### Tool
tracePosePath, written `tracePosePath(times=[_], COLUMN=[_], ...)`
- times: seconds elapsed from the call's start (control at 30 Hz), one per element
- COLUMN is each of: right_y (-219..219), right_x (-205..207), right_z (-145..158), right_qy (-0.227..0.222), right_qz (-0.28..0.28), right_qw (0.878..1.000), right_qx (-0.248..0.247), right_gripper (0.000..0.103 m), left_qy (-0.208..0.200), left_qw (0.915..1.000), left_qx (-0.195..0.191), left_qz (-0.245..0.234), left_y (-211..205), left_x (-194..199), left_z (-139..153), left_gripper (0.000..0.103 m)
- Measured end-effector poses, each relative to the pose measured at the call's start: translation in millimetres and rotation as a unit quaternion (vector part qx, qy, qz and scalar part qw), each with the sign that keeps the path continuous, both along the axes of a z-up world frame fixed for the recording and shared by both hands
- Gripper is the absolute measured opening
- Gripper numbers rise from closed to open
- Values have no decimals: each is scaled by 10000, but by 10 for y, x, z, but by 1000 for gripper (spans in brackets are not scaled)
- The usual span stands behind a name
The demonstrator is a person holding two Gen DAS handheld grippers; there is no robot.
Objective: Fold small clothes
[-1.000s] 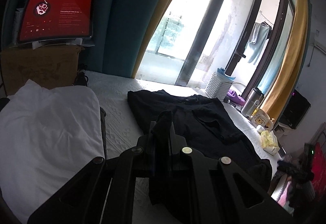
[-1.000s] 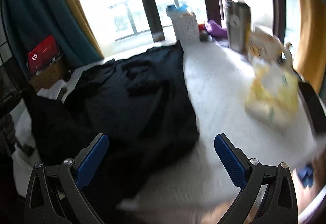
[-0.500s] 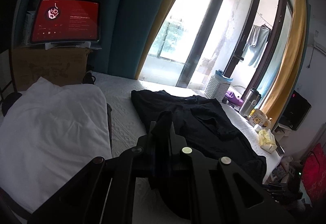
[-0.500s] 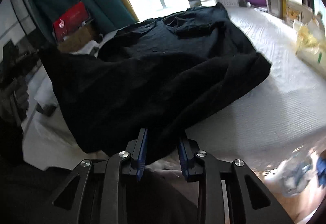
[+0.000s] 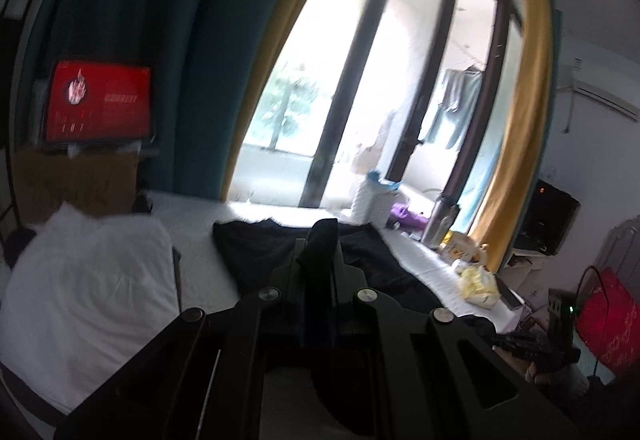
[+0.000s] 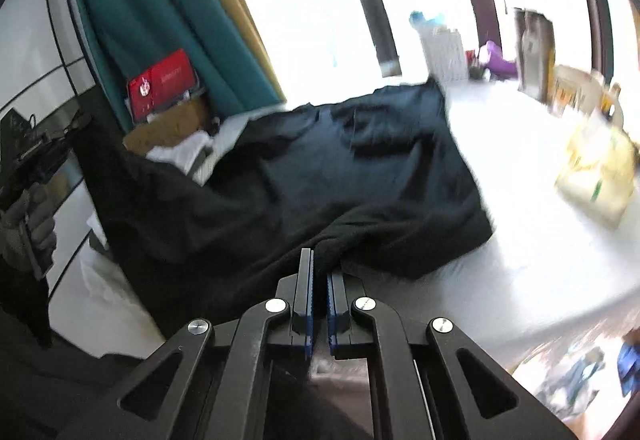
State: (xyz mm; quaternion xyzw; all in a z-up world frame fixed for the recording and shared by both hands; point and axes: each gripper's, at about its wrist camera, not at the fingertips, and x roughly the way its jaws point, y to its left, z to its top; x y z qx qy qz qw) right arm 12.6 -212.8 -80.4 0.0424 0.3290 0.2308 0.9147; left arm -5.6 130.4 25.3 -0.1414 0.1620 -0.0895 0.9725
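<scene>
Right wrist view gave the clearest look at the black garment [image 6: 352,176]: a dark, limp piece spread across the white bed [image 6: 520,224], rumpled into soft folds, its near edge lifted off the mattress. The right gripper [image 6: 319,272] had just been closing, and its jaws were clamped on a bunched fold of that near hem. Over at the left of that view a gloved hand [image 6: 30,228] carried the other tool, with a corner of the cloth drawn up toward it.

From the left wrist view, the left gripper [image 5: 318,252] was clenched on a pinch of the same black fabric, which stood up between its jaws and hid part of the garment beyond. Motion blur smeared both views (what kind of garment it was I could not make out). A white pillow [image 5: 88,288] lay at the bed's left side.

Past the far end of the bed stood a white basket [image 5: 370,206] with something blue in its top, too washed out by window glare to identify.
</scene>
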Motion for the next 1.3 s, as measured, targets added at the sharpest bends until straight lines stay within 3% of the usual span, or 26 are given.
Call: tracePosePath(times=[0.27, 0.7, 1.3], right_y=[-417, -766, -806], right_x=[116, 527, 1630], right_z=[379, 666, 636], right_qy=[-562, -1060, -743], right_qz=[-367, -702, -882], right_qw=[9975, 9908, 9913], right_qx=[206, 466, 628], right_gripper=[5, 5, 5], left_qy=[-520, -686, -318], left_qw=[9982, 9968, 9980], left_qx=[204, 402, 531], left_qz=[-221, -92, 132], left_y=[-298, -330, -80], left_x=[-212, 22, 910], left_z=[379, 511, 441], left_gripper=[7, 7, 7])
